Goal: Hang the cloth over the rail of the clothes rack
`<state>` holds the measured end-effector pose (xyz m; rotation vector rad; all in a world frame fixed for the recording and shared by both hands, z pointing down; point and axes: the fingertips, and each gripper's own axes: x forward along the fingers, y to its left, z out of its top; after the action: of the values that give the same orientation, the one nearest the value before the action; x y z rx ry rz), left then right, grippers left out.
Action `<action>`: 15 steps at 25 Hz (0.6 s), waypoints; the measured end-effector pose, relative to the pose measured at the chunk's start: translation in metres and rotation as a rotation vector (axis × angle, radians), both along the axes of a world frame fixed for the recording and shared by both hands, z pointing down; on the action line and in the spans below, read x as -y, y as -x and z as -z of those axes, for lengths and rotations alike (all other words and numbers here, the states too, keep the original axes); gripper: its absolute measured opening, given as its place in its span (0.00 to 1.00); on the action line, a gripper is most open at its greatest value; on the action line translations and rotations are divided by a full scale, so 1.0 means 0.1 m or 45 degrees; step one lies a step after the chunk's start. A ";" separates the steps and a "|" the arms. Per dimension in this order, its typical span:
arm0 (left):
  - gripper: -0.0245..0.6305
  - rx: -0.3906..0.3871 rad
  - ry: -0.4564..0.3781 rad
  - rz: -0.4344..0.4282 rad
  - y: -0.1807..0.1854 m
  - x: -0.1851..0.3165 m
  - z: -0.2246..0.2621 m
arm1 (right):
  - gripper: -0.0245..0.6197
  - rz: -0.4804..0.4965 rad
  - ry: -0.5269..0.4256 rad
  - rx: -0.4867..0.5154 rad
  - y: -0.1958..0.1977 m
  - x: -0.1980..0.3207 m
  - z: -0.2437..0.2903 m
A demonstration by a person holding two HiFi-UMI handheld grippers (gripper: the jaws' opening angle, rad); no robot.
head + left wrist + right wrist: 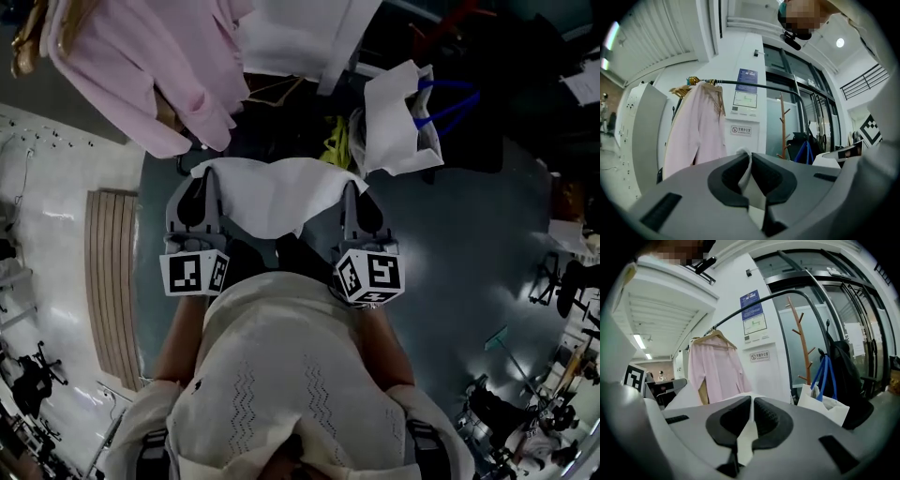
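- Your left gripper [751, 165] has its jaws closed tight on one corner of the white cloth [272, 192]. In the left gripper view a thin fold of fabric is squeezed between the dark pads and pokes out past the tips.
- Same deal with your right gripper [751, 414]: it's clamped on the opposite corner, with a strip of white running down between the pads.
- From the head view the cloth is spread flat between the two grippers, right in front of your chest. Its top edge runs pretty much straight from one to the other and the middle sags toward you.
- The cloth isn't on the rail [754, 303] yet. In both gripper views the dark bar sits up above and beyond the jaws, well apart from the fabric.
- A pink shirt [696, 131] hangs from that rail on a wooden hanger [715, 337], off to the left side of the bar. In the head view it's just past the cloth's far edge.
- To the right there's a wooden coat stand [802, 343], with a white tote bag [398, 122] with blue handles sitting low beside it.
- A small no-smoking style sign [760, 356] is on the white wall behind the rack.
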<state>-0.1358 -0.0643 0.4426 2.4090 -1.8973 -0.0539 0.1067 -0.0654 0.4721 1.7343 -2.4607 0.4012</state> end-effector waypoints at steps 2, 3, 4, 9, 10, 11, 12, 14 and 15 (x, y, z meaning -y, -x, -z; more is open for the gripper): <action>0.08 -0.012 -0.002 0.004 -0.03 0.24 0.03 | 0.07 -0.027 -0.002 0.020 -0.09 0.25 0.03; 0.08 -0.019 -0.002 -0.001 -0.04 0.33 0.05 | 0.07 -0.050 -0.005 0.030 -0.13 0.34 0.06; 0.08 -0.023 -0.005 -0.007 -0.04 0.42 0.07 | 0.07 -0.078 -0.009 0.037 -0.17 0.42 0.09; 0.08 -0.020 -0.005 -0.056 0.05 0.87 0.11 | 0.07 -0.191 -0.011 0.051 -0.17 0.72 0.15; 0.08 -0.023 -0.005 -0.072 0.07 0.95 0.12 | 0.07 -0.212 -0.012 0.045 -0.17 0.76 0.16; 0.08 -0.030 -0.005 -0.086 0.10 1.01 0.12 | 0.07 -0.236 -0.014 0.040 -0.17 0.79 0.18; 0.08 -0.040 -0.004 -0.097 0.14 1.07 0.14 | 0.07 -0.262 -0.018 0.038 -0.18 0.81 0.20; 0.08 -0.070 -0.006 -0.114 0.23 1.16 0.19 | 0.07 -0.313 -0.030 0.041 -0.19 0.84 0.27; 0.08 -0.085 -0.009 -0.122 0.28 1.20 0.22 | 0.07 -0.333 -0.037 0.039 -0.19 0.85 0.31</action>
<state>-0.1633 -0.1841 0.4207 2.4665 -1.7544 -0.1337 0.1254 -0.1505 0.4411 2.0850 -2.2744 0.4184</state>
